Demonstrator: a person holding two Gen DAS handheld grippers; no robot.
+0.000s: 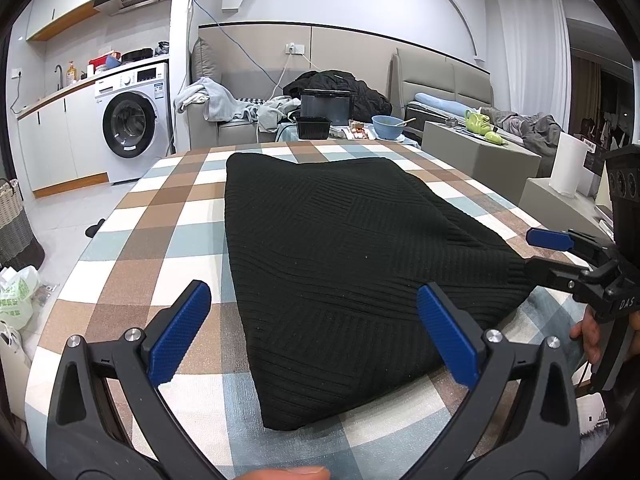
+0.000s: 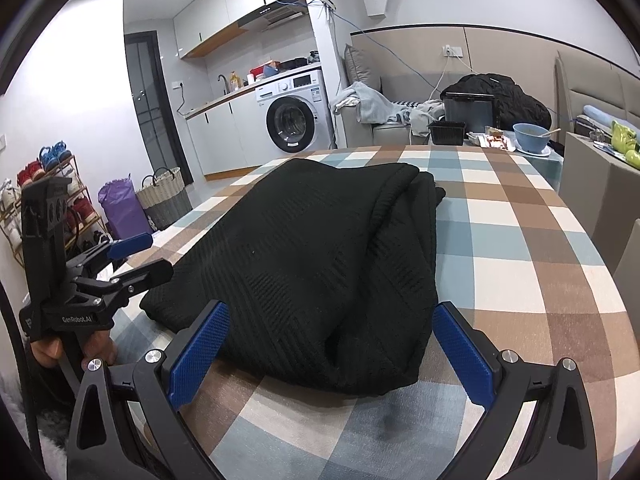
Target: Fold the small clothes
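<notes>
The black knit garment [image 1: 340, 264] is flanked by both grippers, left gripper [image 1: 314, 332] and right gripper [image 2: 332, 350], spread wide and empty. A single layer could be pinched, so the fold might be pulled apart.

black hand-held gripper [image 1: 314, 334], blue textured pads [image 1: 180, 334], silver screws, white lettering

1. I see one black ribbed knit garment [image 1: 340, 248] lying folded on the checked tablecloth [image 1: 168, 216].
2. Its surface shows bands of ribbing running in different directions.
3. From my left wrist view it lies flat, a rough rectangle running away from me.
4. From my right wrist view, layers stack at its right side, with soft rounded folds.
</notes>
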